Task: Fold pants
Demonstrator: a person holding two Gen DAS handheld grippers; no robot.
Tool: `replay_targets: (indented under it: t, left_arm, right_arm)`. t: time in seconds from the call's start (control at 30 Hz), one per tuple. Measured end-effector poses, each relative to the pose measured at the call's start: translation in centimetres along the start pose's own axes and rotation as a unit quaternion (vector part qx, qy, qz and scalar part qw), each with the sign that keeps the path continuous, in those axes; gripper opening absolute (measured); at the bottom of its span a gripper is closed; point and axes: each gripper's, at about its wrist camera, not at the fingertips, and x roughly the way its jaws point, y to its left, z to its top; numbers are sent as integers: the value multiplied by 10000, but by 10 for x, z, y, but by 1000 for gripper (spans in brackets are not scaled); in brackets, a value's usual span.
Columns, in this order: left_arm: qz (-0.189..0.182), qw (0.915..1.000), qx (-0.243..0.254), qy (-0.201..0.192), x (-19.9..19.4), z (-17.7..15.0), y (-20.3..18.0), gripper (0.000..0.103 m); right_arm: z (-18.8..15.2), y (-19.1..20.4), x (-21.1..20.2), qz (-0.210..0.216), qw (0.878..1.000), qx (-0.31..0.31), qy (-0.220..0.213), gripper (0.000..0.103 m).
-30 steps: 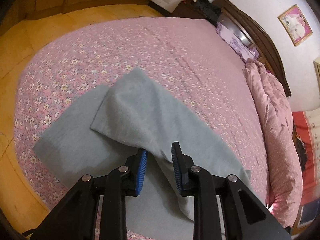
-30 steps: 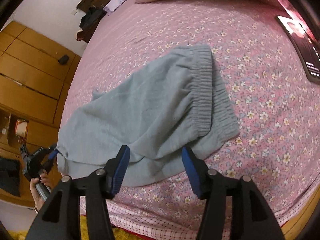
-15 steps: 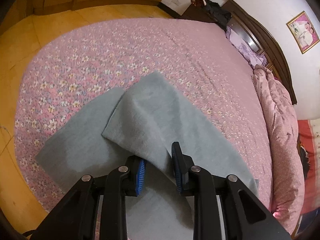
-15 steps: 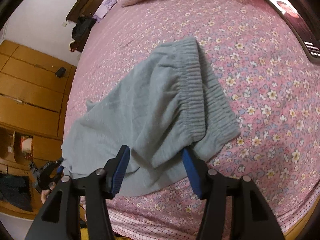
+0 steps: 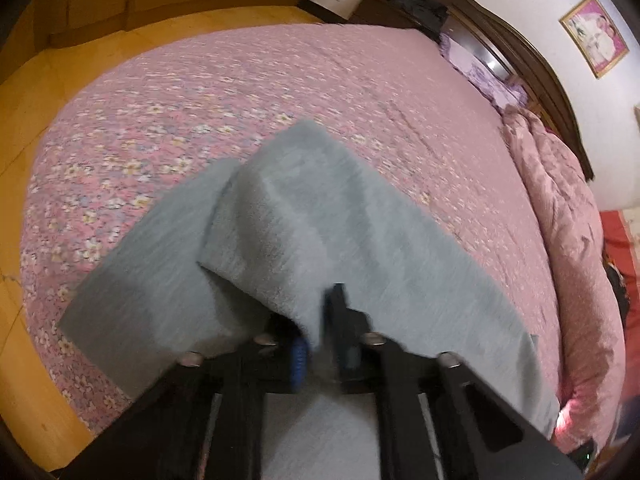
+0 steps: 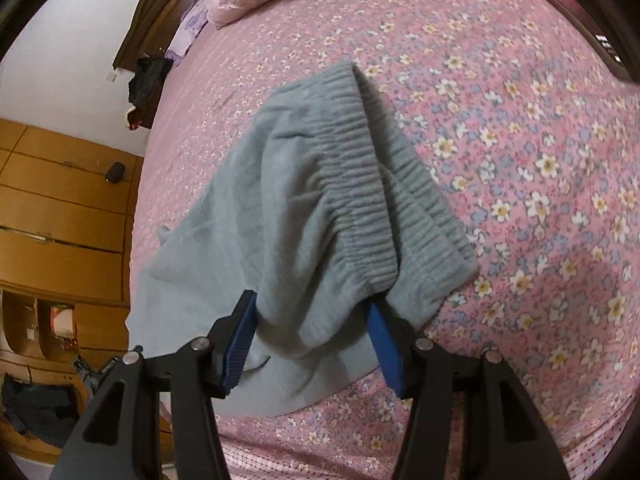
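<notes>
Grey pants [image 5: 320, 220] lie on the pink flowered bed [image 5: 280, 80], one leg folded across the other. My left gripper [image 5: 318, 314] is shut on the near edge of the upper leg, and cloth drapes over its left finger. In the right wrist view the pants [image 6: 288, 200] show their ribbed elastic waistband [image 6: 360, 168], folded double. My right gripper [image 6: 310, 300] stands open, low over the near corner of the waist end. A bunch of grey cloth sits between its blue pads [image 6: 380, 340], which stay wide apart.
A pink quilt [image 5: 560, 200] is heaped along the bed's right side below a dark wooden headboard [image 5: 520, 52]. Yellow wooden floor [image 5: 40, 80] borders the bed on the left. Wooden cabinets [image 6: 60, 200] stand beyond the bed. A dark flat object [image 6: 608, 48] lies at the bed's far right.
The left jaws have closed onto the pant leg's edge. The right gripper has sunk and rolled, so the waist end now sits between its open jaws.
</notes>
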Motion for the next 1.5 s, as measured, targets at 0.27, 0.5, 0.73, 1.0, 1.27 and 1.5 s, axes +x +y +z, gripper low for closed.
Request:
replay_targets:
  t: [0.27,0.5,0.73,1.0,1.27,1.5]
  left_arm:
    - [-177,9989,349,-245,-26,4,-12,0]
    - [-369,9960,698,-412,-60,7,-19,0]
    - [-341,9912,1119,-620,-97,4,-20,0]
    - [47,9931,1156,-210,-76,-23,6,0]
    - [481,9932,1045,178,-42,-46,36,0]
    - [725,9900,1204,115,-53,-49,41,2]
  right_arm:
    - [4,13,-45,-45,9969,-414,-669,13]
    - [9,43,-57,68,9942,-802,-720,8]
    - [10,60,-99,6,9867,-1300,-979,7]
    - [-10,46,-94,-433,9843,-1572,-670,7]
    - [-9,33,-57,-1160,9775,-1751,-187,8]
    - [-8,32,-46,-1610,9681,-1920,-4,32]
